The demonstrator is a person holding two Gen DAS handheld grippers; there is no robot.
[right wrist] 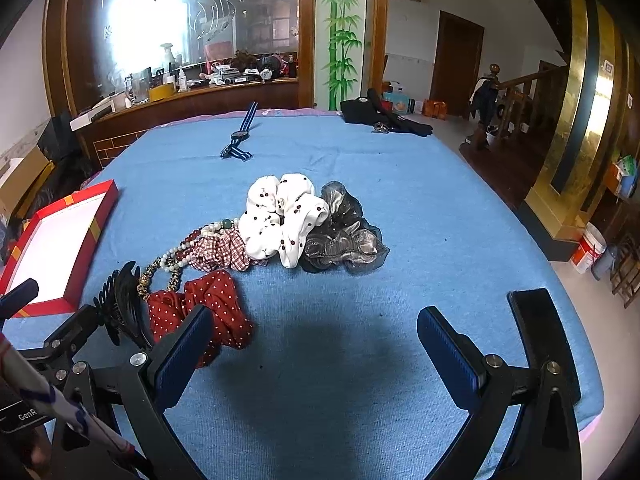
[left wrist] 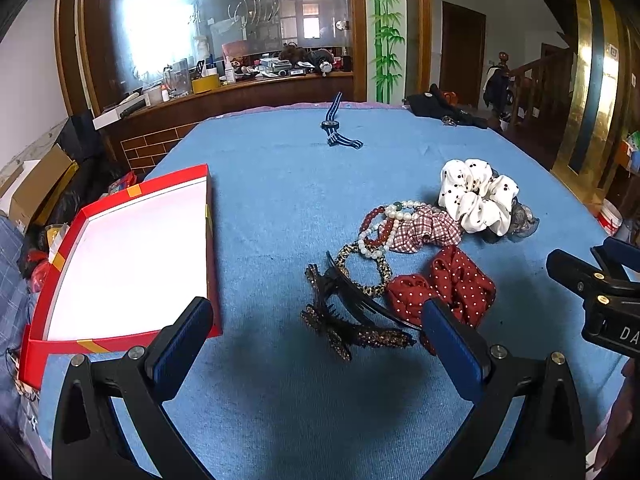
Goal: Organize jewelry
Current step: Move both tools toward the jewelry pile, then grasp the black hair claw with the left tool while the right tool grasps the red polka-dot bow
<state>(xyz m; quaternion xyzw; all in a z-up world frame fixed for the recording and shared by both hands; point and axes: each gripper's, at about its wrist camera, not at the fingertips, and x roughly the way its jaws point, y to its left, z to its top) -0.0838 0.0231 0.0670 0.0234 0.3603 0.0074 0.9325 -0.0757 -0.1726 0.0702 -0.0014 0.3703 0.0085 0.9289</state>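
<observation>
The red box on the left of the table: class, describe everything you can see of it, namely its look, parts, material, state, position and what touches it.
The red box is a shallow, open rectangular tray with low red walls and a plain white floor, seemingly cardboard. Yellow-orange tape strips mark its walls near the corners. Nothing lies inside it. It sits flat on the blue cloth, at the table's left edge, apart from the pile of accessories. A red flap folds out at its near corner. In the left wrist view, the left gripper, open, has one finger overlapping its near wall; whether they touch cannot be told.

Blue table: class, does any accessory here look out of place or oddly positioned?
Yes. The striped watch lies alone far across the blue table, apart from the tangled pile of scrunchies and beads. The red box holds nothing.
</observation>
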